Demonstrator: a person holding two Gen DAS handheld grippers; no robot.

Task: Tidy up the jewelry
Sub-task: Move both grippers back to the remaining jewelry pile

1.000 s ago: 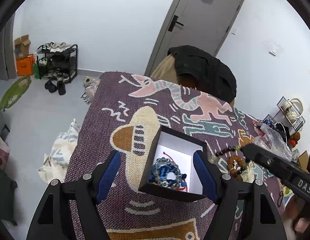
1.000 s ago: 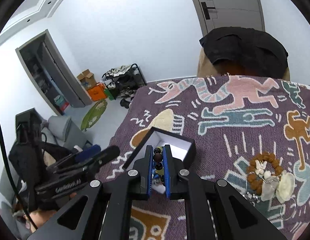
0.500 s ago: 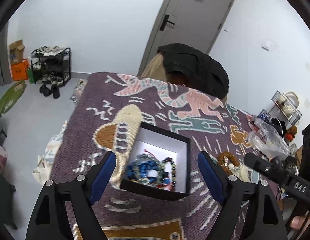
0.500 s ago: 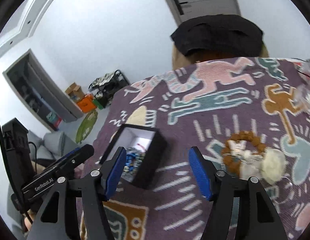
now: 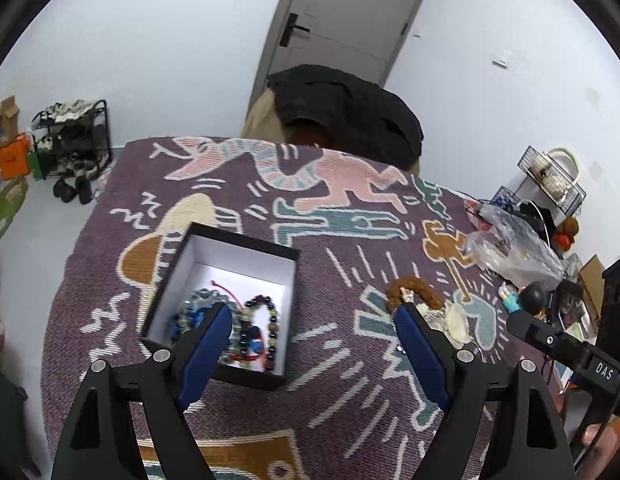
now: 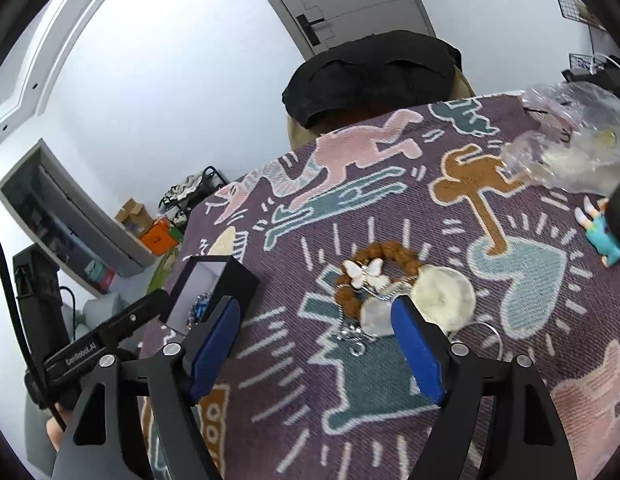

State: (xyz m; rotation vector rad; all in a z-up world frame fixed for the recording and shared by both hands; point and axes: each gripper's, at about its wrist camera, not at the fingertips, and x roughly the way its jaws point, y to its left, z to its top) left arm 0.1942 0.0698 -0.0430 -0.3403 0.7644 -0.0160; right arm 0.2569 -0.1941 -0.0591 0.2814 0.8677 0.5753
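Observation:
A black box with a white lining (image 5: 246, 264) sits on the patterned purple cloth (image 5: 342, 216) and holds several bead bracelets (image 5: 254, 328). My left gripper (image 5: 314, 344) is open and empty, to the right of the box. A pile of loose jewelry lies further right: a brown bead bracelet (image 6: 394, 256) with a white butterfly piece (image 6: 364, 272), pale shell discs (image 6: 444, 300) and a silver chain (image 6: 350, 332). My right gripper (image 6: 316, 340) is open and empty, just short of this pile. The box also shows in the right wrist view (image 6: 214, 280).
A crumpled clear plastic bag (image 6: 570, 148) and a small doll (image 6: 606, 224) lie at the cloth's right side. A chair draped with a black garment (image 5: 346, 108) stands behind the table. A shoe rack (image 5: 70, 140) is on the floor at left.
My right gripper dropped the dark bead bracelet into the box, opened, and swung right toward the jewelry pile. My left gripper let go of the box and shifted right.

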